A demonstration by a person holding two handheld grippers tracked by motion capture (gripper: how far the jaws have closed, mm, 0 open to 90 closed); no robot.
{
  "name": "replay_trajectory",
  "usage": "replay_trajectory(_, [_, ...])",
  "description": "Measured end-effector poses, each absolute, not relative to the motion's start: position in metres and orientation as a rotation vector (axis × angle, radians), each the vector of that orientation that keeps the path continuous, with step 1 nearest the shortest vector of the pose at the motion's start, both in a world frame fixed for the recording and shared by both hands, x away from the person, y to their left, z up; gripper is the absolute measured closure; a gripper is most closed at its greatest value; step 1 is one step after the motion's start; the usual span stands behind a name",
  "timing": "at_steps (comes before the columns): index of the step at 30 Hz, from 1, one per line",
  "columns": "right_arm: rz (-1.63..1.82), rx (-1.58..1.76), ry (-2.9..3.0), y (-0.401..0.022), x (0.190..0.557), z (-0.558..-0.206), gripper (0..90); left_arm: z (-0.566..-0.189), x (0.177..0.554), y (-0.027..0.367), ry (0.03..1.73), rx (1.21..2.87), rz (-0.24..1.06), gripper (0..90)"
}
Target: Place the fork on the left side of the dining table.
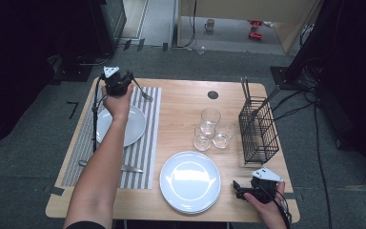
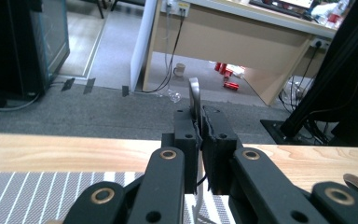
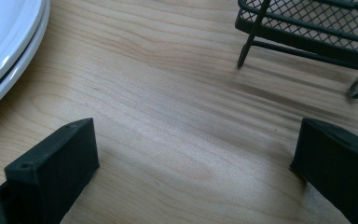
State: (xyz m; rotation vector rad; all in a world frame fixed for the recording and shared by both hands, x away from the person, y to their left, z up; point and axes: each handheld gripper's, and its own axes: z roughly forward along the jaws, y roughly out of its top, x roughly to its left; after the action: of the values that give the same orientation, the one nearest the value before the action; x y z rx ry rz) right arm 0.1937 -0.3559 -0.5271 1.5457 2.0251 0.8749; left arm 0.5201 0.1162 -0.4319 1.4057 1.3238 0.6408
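Note:
My left gripper (image 1: 129, 84) is raised over the far end of the striped placemat (image 1: 145, 152), shut on a metal utensil (image 1: 145, 94) whose free end slants down to the right. In the left gripper view the jaws (image 2: 200, 122) pinch the utensil's handle (image 2: 194, 93), which sticks up between them. A white plate (image 1: 136, 126) lies on the placemat under my forearm. My right gripper (image 1: 238, 190) rests at the table's near right corner, beside a stack of white plates (image 1: 189, 181). Its jaws (image 3: 196, 154) stand wide apart over bare wood.
A knife (image 1: 132, 168) lies across the near end of the placemat. Three glasses (image 1: 210, 117) stand mid-table. A black wire basket (image 1: 258, 129) stands at the right edge; its foot (image 3: 247, 51) is just beyond my right gripper. The plate stack's rim (image 3: 4, 51) is at its left.

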Motion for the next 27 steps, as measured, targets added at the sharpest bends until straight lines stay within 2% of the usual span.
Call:
replay_trajectory(6, [0.875,1.545,2.025,-0.356,0.194,-0.527,0.0,-0.435,0.519,0.127,1.311,1.368,0.533,88.1])
replay_trajectory(12, [0.875,1.546,2.025,-0.356,0.194,-0.527,0.0,-0.433,0.517,0.126,1.305,1.359,0.505,89.1])
replay_trajectory(13, [0.875,1.546,2.025,-0.356,0.194,-0.527,0.0,-0.432,0.517,0.126,1.301,1.344,0.467,89.1])
replay_trajectory(27, [0.875,1.545,2.025,-0.356,0.194,-0.527,0.0,-0.44,0.522,0.133,1.347,1.318,0.454,88.9])
